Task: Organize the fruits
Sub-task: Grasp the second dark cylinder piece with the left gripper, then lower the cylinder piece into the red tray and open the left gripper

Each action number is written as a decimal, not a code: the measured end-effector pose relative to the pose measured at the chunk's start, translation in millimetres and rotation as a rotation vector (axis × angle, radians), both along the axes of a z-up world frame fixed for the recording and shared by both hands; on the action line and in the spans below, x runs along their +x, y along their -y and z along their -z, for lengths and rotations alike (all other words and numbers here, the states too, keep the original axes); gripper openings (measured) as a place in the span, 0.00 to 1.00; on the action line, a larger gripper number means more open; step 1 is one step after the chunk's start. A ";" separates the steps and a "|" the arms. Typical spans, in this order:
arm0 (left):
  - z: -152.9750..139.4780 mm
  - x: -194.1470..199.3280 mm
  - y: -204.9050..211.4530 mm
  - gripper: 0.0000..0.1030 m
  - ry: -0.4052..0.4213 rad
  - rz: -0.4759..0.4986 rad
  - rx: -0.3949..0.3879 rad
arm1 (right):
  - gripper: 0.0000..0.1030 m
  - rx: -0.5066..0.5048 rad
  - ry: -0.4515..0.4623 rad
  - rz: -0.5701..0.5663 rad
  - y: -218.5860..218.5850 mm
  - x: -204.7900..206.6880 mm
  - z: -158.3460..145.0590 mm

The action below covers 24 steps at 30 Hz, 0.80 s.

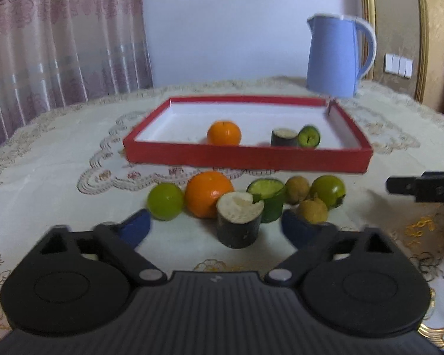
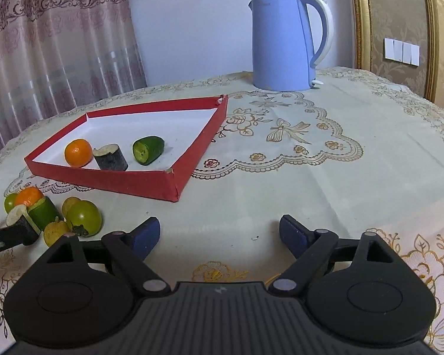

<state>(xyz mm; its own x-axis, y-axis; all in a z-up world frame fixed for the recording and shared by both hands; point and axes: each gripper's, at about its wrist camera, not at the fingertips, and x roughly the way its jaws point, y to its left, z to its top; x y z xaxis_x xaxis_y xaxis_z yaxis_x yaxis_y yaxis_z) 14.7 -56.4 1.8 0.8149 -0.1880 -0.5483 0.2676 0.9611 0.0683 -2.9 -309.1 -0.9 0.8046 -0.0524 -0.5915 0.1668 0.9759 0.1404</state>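
Cream embroidered cloth with gold and pink flower stitching covers the tabletop (image 2: 281, 192), with a pink patterned curtain (image 2: 44, 44) behind and a smooth blue kettle (image 2: 284, 41) standing near the far edge. I see a shallow red box lid (image 1: 245, 159) with a white inside lying flat; it holds a small orange (image 1: 223, 133), a dark-skinned cane stub (image 1: 284, 137) with a pale cut face, and a green cucumber piece (image 1: 309, 137) lying on its side.

Just in front of the lid, loose on the cloth, sits a tight cluster: a round green fruit (image 1: 165, 201), a bigger orange (image 1: 207, 193), a second cane stub (image 1: 239, 222), a second cucumber piece (image 1: 268, 195), two rough brown longans (image 1: 313, 210) and another green fruit (image 1: 328, 190).

My left hand-held gripper (image 1: 214, 226) is low over the cloth, blue-padded fingers spread wide on either side of the loose cane stub, not touching it. My right hand-held gripper (image 2: 219, 233) hangs over bare cloth to the right of the cluster, fingers spread, holding nothing.
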 end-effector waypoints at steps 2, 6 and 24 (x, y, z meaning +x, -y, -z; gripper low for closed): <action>4.9 9.9 1.0 0.71 -0.043 -0.019 0.005 | 0.86 0.016 0.005 0.000 2.6 -0.6 0.3; 7.2 14.8 0.3 0.50 -0.063 -0.004 -0.022 | 0.87 0.018 0.001 -0.002 2.6 0.5 0.9; -32.2 6.2 -3.2 0.29 0.017 0.025 -0.050 | 0.88 0.014 -0.004 -0.005 3.8 1.0 0.9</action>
<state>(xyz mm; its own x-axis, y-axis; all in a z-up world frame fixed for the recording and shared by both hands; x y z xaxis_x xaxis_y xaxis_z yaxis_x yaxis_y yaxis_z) 20.9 -53.2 34.0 0.8188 -0.2348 -0.5238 0.2904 0.9566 0.0252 -1.9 -312.9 -1.8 0.8024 -0.0402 -0.5954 0.1624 0.9748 0.1531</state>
